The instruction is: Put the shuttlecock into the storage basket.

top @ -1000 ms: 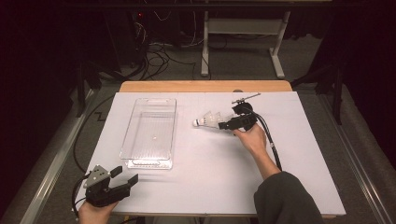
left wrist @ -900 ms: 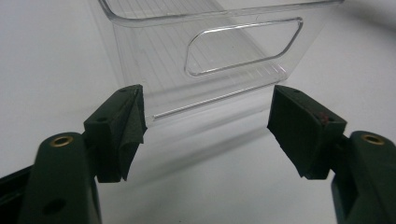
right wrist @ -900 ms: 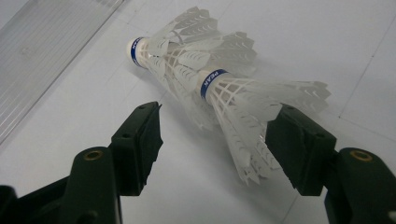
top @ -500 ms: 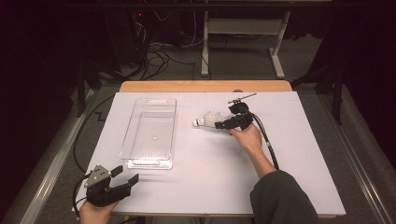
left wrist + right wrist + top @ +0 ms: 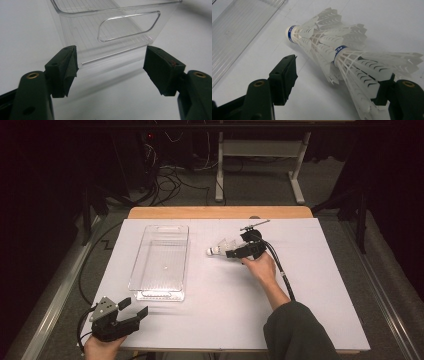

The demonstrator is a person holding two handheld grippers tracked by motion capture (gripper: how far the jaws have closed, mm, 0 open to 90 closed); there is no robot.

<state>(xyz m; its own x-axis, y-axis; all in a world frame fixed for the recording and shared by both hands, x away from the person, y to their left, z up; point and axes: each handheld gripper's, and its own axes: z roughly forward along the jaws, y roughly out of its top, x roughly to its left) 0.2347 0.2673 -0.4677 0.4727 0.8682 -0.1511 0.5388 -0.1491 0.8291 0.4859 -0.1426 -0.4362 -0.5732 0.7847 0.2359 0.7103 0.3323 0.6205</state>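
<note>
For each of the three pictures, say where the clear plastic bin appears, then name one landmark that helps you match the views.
High view: clear plastic bin lies left of centre on the white table.
Left gripper view: its handled end wall fills the top, beyond the open left tongs.
Right gripper view: its ribbed wall crosses the top left corner.
Shared landmark: the white table.

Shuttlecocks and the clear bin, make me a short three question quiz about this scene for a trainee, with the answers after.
1. True or false: the right gripper is clamped shut on the shuttlecocks.
2. Multiple choice: in the high view, the clear bin lies A) left of the shuttlecocks, B) right of them, C) under them.
3. What is held between the jaws of the left gripper?

Key:
1. False. Its jaws stand apart; one shuttlecock's skirt lies against one jaw, and the other jaw is clear of it.
2. A.
3. Nothing. The jaws are open and face the bin's handle end without touching it.
</note>
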